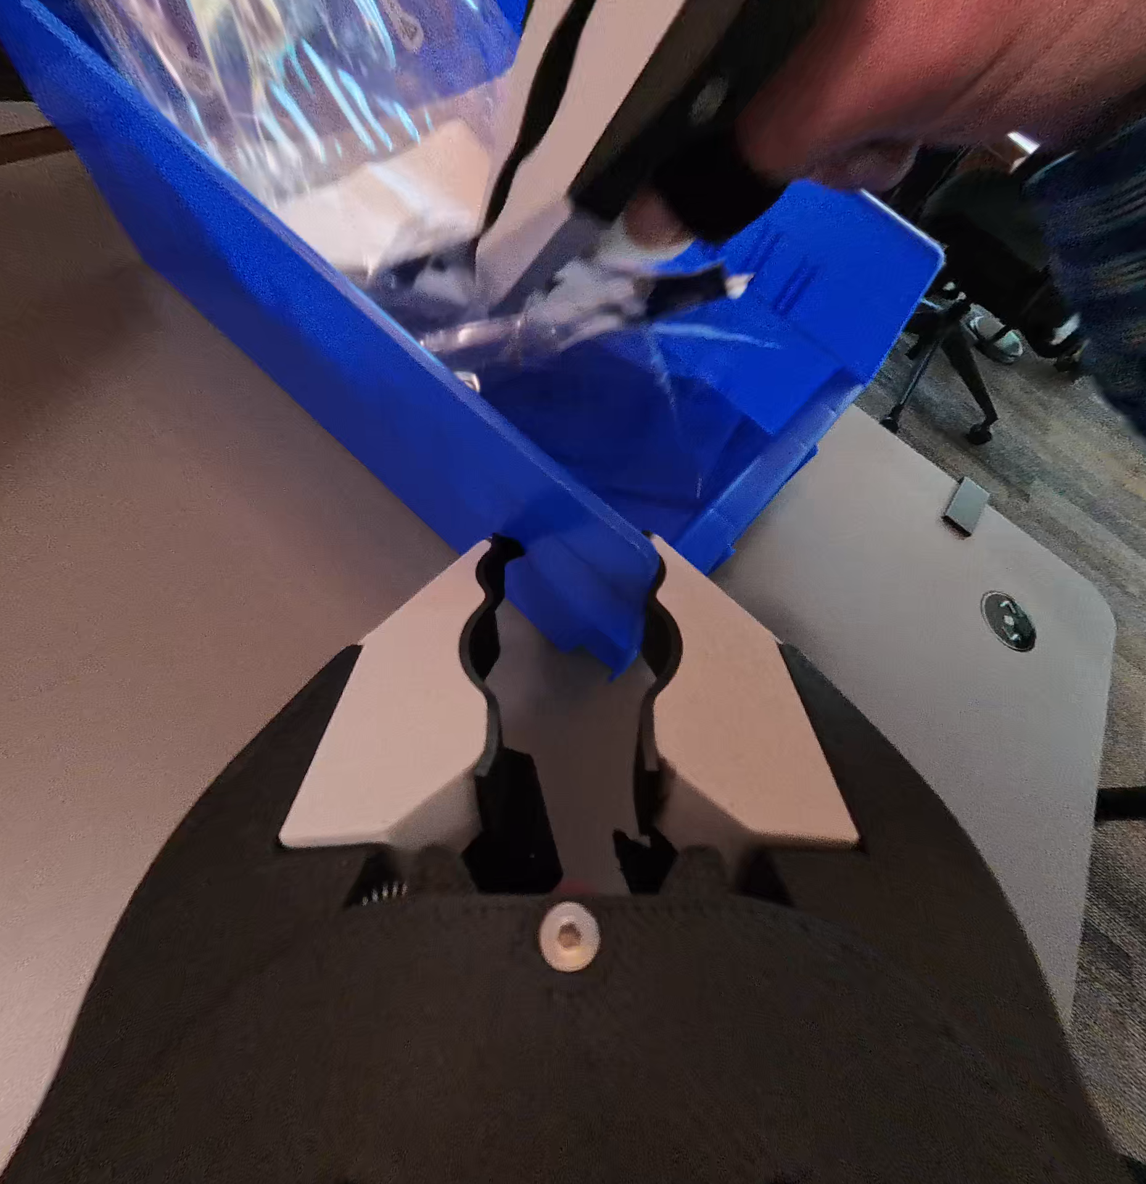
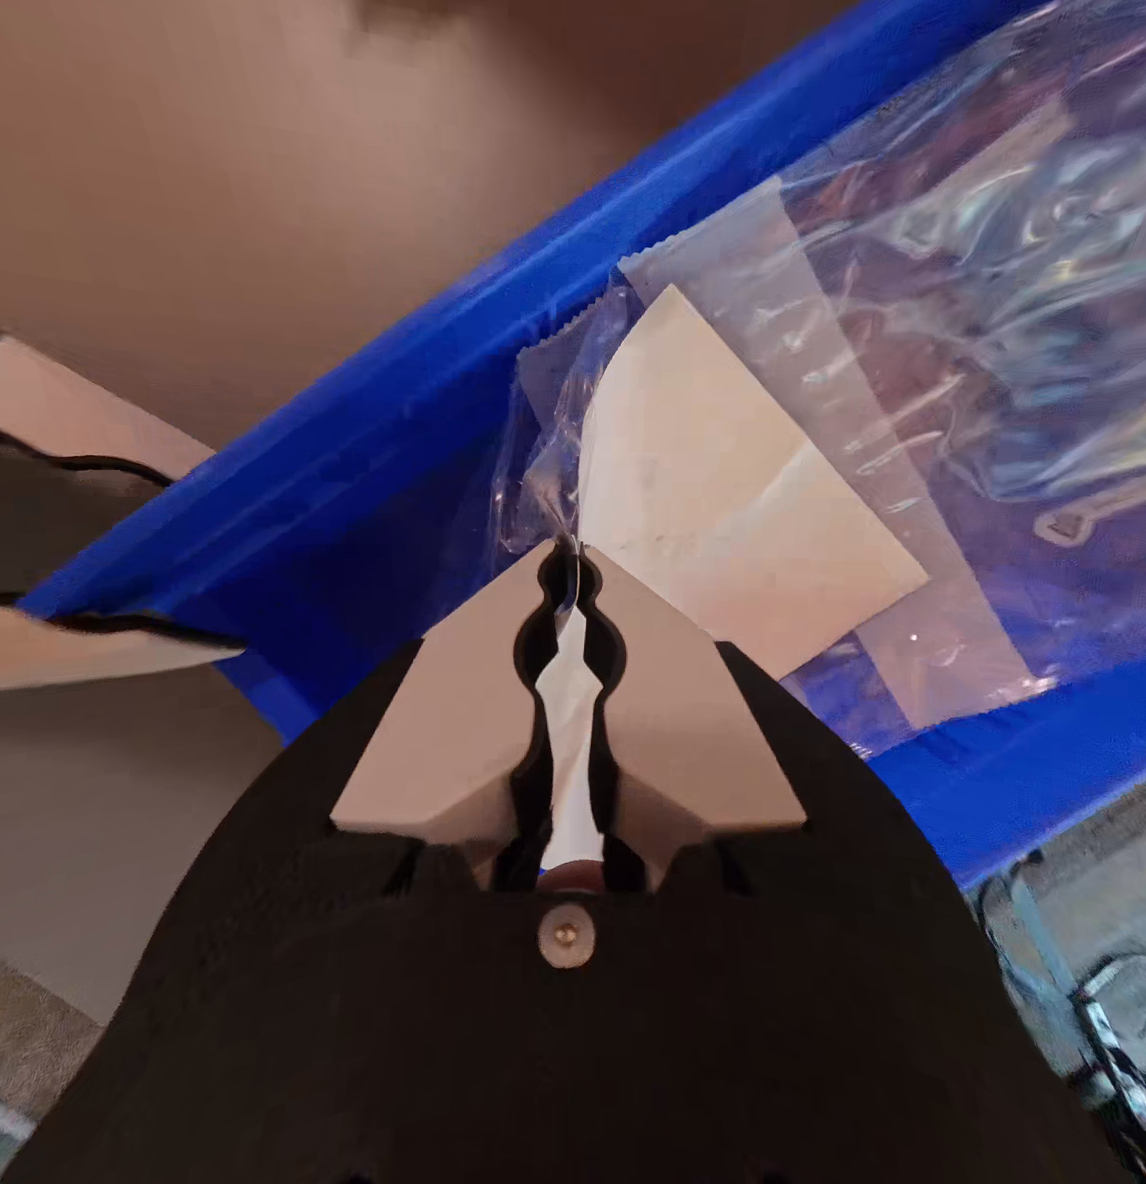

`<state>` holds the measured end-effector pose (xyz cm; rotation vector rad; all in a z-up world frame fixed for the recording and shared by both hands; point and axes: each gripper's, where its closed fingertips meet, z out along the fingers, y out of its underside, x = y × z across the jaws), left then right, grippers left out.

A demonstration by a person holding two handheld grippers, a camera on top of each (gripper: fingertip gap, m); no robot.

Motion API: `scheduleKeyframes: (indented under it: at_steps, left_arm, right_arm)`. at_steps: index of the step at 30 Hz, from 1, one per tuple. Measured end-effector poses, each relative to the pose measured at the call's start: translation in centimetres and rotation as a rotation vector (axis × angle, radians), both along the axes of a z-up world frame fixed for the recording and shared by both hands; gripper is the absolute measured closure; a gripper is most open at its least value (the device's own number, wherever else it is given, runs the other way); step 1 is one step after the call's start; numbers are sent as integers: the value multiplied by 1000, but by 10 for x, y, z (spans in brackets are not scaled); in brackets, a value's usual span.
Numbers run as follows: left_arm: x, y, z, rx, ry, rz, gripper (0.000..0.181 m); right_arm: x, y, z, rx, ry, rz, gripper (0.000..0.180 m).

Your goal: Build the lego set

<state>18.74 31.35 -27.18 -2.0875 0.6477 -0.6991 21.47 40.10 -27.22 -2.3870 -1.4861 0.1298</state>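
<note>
Looking like office or meeting room. Pale desk with rounded corner carrying round control button and small grey tab near edge. Black swivel chairs on castor bases standing beyond desk. Grey patterned carpet covering floor. Blue plastic bin sitting on desk.

My left gripper and right gripper share pale wedge fingers, wavy black pads, black bodies, a silver screw each.

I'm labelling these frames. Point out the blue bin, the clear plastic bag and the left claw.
blue bin point(image 1: 250, 256): left wrist view, long side wall.
clear plastic bag point(image 2: 942, 333): right wrist view, crinkled film.
left claw point(image 1: 573, 551): left wrist view, between fingertips.
</note>
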Motion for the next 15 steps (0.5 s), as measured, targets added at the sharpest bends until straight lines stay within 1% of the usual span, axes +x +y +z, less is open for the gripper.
scheduleKeyframes:
  at_steps: [1, 3, 5, 6, 7, 9, 10, 11, 12, 15]
  left_arm:
    - [3, -1, 0, 0, 1, -9, 140]
    - [9, -4, 0, 2, 6, -26, 134]
    - [12, -6, 2, -4, -8, -33, 128]
    - [12, -8, 4, -6, -16, -39, 126]
    - [11, -11, 6, -7, -27, -48, 126]
    - [5, -16, 11, -23, -39, -52, 119]
    - [1, -20, 14, -28, -48, -58, 116]
    - [-3, -24, 18, -25, -53, -65, 116]
    - [-8, -29, 22, -18, -50, -72, 115]
    - [-28, -49, 40, 28, -63, -91, 117]
  right_arm:
    - [2, -2, -12, -20, -39, 0, 180]
    - [2, -7, -31, -62, -69, 2, 180]
    - [1, -10, -35, -73, -64, -3, 180]
    - [1, -13, -34, -82, -62, -6, 169]
    - [2, -15, -31, -93, -64, -9, 150]
    - [2, -15, -16, -64, -46, -12, 138]
    - [2, -14, -8, -45, -41, -16, 127]
    - [4, -12, 0, -18, -48, -28, 111]
    - [6, -10, 9, 12, -53, -42, 102]
    - [5, -10, 40, 91, -44, -56, 97]
